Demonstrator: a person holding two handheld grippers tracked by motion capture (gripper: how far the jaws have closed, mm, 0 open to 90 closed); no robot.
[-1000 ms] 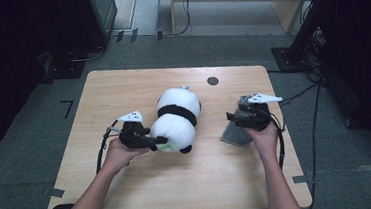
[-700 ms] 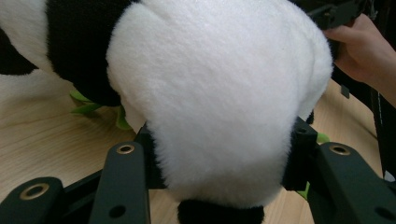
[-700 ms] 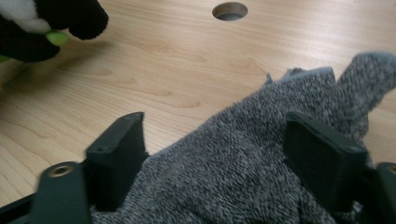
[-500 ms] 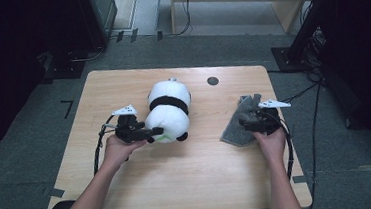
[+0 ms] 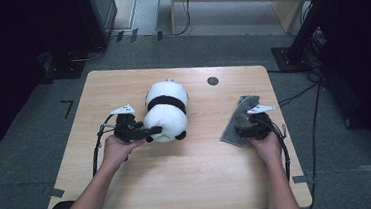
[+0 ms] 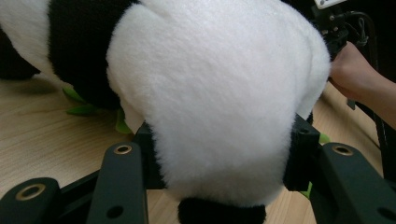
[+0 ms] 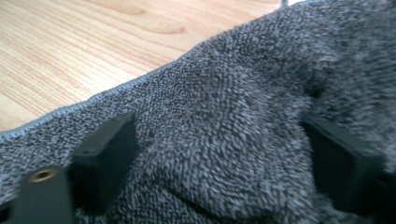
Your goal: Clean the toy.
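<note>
Spanning pale wood — table over grey floor

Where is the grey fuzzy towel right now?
In the high view the grey fuzzy towel lies on the wooden table near its right edge, under the right gripper, apart from the plush panda.

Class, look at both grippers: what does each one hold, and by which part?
The left gripper clamps the plush panda by its white head; the right gripper straddles the grey towel, grip uncertain.
</note>
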